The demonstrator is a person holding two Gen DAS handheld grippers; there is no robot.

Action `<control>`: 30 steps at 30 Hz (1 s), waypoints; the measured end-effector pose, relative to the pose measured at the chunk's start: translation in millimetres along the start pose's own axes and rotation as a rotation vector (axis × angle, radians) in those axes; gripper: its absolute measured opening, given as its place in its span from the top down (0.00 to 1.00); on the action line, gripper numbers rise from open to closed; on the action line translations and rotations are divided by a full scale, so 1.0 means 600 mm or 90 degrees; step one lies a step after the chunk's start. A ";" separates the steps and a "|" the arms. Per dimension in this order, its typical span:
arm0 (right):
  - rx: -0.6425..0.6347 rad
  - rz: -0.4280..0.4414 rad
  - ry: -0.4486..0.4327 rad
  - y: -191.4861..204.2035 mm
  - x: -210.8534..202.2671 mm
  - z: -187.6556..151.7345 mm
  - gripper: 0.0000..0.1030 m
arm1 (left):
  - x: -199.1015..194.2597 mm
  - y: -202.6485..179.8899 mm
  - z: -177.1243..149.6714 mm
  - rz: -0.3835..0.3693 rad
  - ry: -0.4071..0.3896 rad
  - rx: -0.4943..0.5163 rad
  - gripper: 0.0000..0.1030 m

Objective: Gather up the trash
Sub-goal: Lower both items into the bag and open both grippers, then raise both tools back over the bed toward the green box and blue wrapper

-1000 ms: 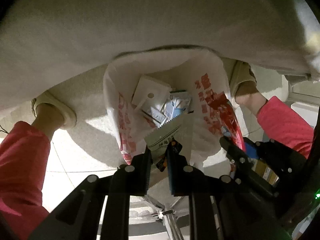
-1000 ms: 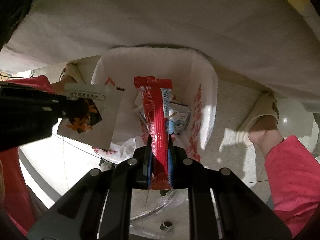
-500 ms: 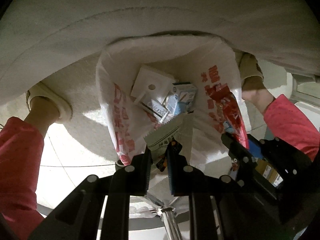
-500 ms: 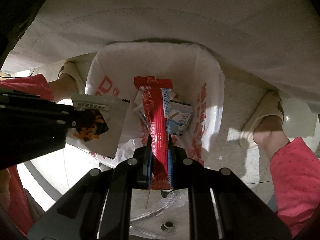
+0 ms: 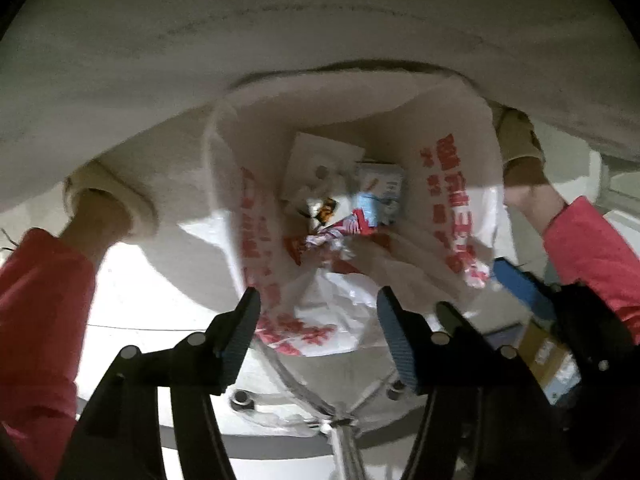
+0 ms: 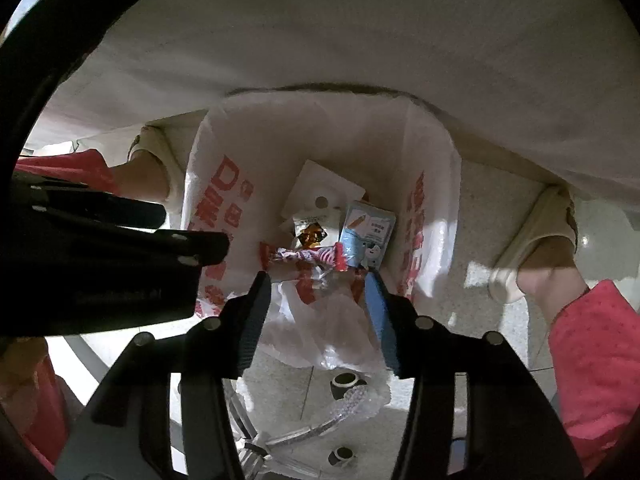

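Observation:
A white plastic bag with red print [image 5: 452,184] [image 6: 224,184] hangs open below both grippers. Inside lie a red wrapper [image 5: 340,232] [image 6: 308,258], a small white-and-orange packet [image 5: 324,210] [image 6: 310,232], a blue-and-white carton [image 5: 378,194] [image 6: 368,236] and a white card with a hole [image 5: 320,160] [image 6: 320,192]. My left gripper [image 5: 318,316] is open and empty above the bag's near rim. My right gripper [image 6: 318,300] is open and empty over the bag; it also shows at the right of the left wrist view [image 5: 520,292].
A white tablecloth [image 5: 320,20] [image 6: 360,20] hangs over the bag's far side. The person's feet in pale slippers [image 5: 116,200] [image 6: 536,240] and pink trouser legs [image 5: 40,320] [image 6: 592,360] flank the bag. A chair's metal base [image 5: 344,432] [image 6: 280,436] stands on the pale floor below.
Both grippers opened. The white-and-orange packet left the left gripper and the red wrapper left the right one; both now lie inside the bag.

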State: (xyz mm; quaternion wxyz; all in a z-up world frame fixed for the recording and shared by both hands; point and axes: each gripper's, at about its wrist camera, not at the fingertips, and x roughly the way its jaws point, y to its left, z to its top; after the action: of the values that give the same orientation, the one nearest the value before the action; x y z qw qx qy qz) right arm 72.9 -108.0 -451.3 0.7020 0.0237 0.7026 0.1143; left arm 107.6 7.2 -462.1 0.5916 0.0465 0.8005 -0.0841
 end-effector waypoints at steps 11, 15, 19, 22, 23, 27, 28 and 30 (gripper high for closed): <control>-0.131 -0.063 -0.118 0.038 -0.191 -0.047 0.21 | -0.146 -0.037 -0.093 0.077 -0.099 0.062 0.39; -0.182 -0.047 -0.160 0.036 -0.292 -0.049 0.20 | -0.233 -0.053 -0.126 0.023 -0.135 0.087 0.30; -0.272 -0.075 -0.223 0.025 -0.410 -0.022 0.13 | -0.348 -0.064 -0.143 0.019 -0.197 0.125 0.21; -0.339 -0.073 -0.234 0.015 -0.473 0.009 0.13 | -0.435 -0.063 -0.138 0.012 -0.239 0.137 0.15; -0.360 -0.082 -0.245 0.010 -0.496 0.023 0.13 | -0.464 -0.061 -0.133 0.010 -0.251 0.137 0.15; -0.428 -0.075 -0.267 -0.006 -0.574 0.081 0.13 | -0.540 -0.059 -0.109 -0.021 -0.262 0.134 0.13; -0.443 -0.076 -0.271 -0.011 -0.588 0.095 0.12 | -0.555 -0.059 -0.100 -0.023 -0.260 0.131 0.13; -0.467 -0.075 -0.277 -0.010 -0.608 0.117 0.12 | -0.577 -0.060 -0.081 -0.024 -0.259 0.131 0.13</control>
State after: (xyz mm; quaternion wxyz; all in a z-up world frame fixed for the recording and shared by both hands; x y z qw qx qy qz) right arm 147.9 -175.4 -94.1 0.8010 -0.2443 0.4512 0.3083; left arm 157.9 -10.2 -114.4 0.7312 0.0735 0.6528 -0.1837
